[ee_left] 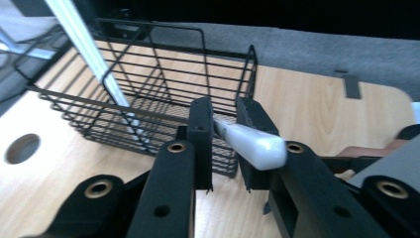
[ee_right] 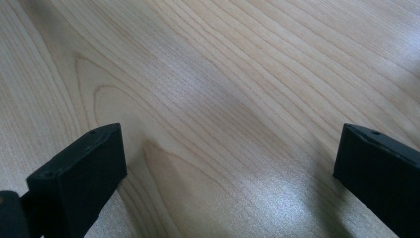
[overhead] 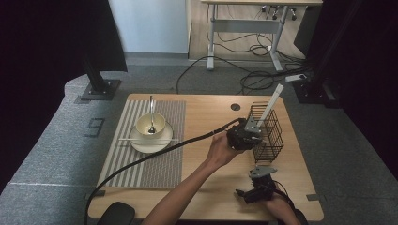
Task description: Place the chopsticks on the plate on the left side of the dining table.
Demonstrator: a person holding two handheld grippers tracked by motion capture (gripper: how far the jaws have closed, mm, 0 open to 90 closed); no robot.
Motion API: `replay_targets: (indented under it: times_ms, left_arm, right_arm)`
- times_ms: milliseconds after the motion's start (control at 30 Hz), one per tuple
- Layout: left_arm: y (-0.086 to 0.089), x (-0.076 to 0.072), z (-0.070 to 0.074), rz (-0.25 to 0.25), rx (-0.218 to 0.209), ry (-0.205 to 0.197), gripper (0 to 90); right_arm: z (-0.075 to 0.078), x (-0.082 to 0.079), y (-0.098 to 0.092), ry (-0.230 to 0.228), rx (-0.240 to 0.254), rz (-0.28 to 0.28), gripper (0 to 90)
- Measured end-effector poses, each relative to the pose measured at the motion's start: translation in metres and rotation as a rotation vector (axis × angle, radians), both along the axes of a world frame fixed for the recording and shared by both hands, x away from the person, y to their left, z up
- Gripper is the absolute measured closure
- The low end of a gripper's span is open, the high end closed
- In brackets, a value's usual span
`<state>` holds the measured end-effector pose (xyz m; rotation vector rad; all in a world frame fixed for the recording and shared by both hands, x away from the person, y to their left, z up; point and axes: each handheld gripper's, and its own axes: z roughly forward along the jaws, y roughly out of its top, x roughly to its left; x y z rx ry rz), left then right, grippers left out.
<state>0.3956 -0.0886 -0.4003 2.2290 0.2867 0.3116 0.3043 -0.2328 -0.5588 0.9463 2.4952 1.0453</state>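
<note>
My left gripper (ee_left: 225,119) is shut on a white utensil (ee_left: 257,146). The utensil's rounded end points back toward the camera and its far end reaches the black wire basket (ee_left: 163,74). A long white stick (ee_left: 89,49) leans inside that basket. In the high view the left gripper (overhead: 248,129) is against the near left side of the basket (overhead: 270,136), and the white stick (overhead: 272,103) rises out of it. My right gripper (overhead: 246,193) rests near the table's front edge. Its jaws stand wide open over bare wood (ee_right: 223,99), and the gripper (ee_right: 230,148) has nothing between them.
A striped placemat (overhead: 159,159) covers the left half of the table. On it are a cream bowl (overhead: 157,123) holding a spoon (overhead: 151,112), a plate (overhead: 151,145) and a thin white stick (overhead: 126,139) across it. A cable hole (overhead: 235,107) lies left of the basket.
</note>
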Motion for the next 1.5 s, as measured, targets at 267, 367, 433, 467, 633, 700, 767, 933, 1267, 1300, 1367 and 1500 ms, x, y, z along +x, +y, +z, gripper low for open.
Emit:
replay_targets:
  times_ms: [267, 367, 433, 467, 633, 700, 767, 933, 1267, 1300, 1367, 1500]
  left_arm:
    - [0.004, 0.0, 0.006, 0.024, -0.005, -0.024, 83.0]
    - [0.006, 0.0, 0.008, 0.018, -0.013, -0.011, 83.0]
    - [0.008, 0.0, 0.011, 0.011, -0.018, 0.001, 83.0]
    - [0.009, 0.0, 0.012, 0.007, -0.018, 0.005, 83.0]
    - [0.018, 0.002, 0.02, 0.003, -0.038, 0.017, 83.0]
    - [0.024, 0.003, 0.023, 0.009, -0.067, 0.036, 83.0]
    - [0.031, 0.006, 0.024, 0.011, -0.084, 0.054, 83.0]
    - [0.049, 0.009, 0.031, 0.025, -0.122, 0.083, 83.1]
    - [0.076, 0.009, 0.047, 0.025, -0.138, 0.073, 83.2]
    - [0.078, 0.009, 0.048, 0.025, -0.142, 0.075, 83.2]
    - [0.082, 0.009, 0.05, 0.026, -0.148, 0.077, 83.2]
    - [0.094, 0.009, 0.056, 0.032, -0.166, 0.076, 83.3]
  right_arm:
    - [0.0, 0.0, 0.0, 0.0, -0.001, 0.001, 0.0]
    - [0.0, 0.0, 0.0, 0.0, -0.001, 0.001, 0.0]
    - [0.0, 0.0, 0.0, 0.0, -0.001, 0.001, 0.0]
    - [0.0, 0.0, 0.0, 0.0, -0.001, 0.001, 0.0]
    - [0.0, 0.0, 0.0, -0.001, -0.002, 0.002, 0.0]
    - [0.0, 0.0, 0.0, -0.001, -0.002, 0.002, 0.0]
    - [0.0, 0.0, 0.0, 0.0, -0.002, 0.002, 0.0]
    - [0.0, 0.0, 0.0, 0.0, -0.002, 0.002, 0.0]
    - [0.0, 0.0, 0.0, -0.001, -0.002, 0.002, 0.0]
    - [0.0, 0.0, 0.0, -0.001, -0.002, 0.002, 0.0]
    - [0.0, 0.0, 0.0, 0.0, -0.002, 0.002, 0.0]
    - [0.0, 0.0, 0.0, 0.0, -0.003, 0.003, 0.0]
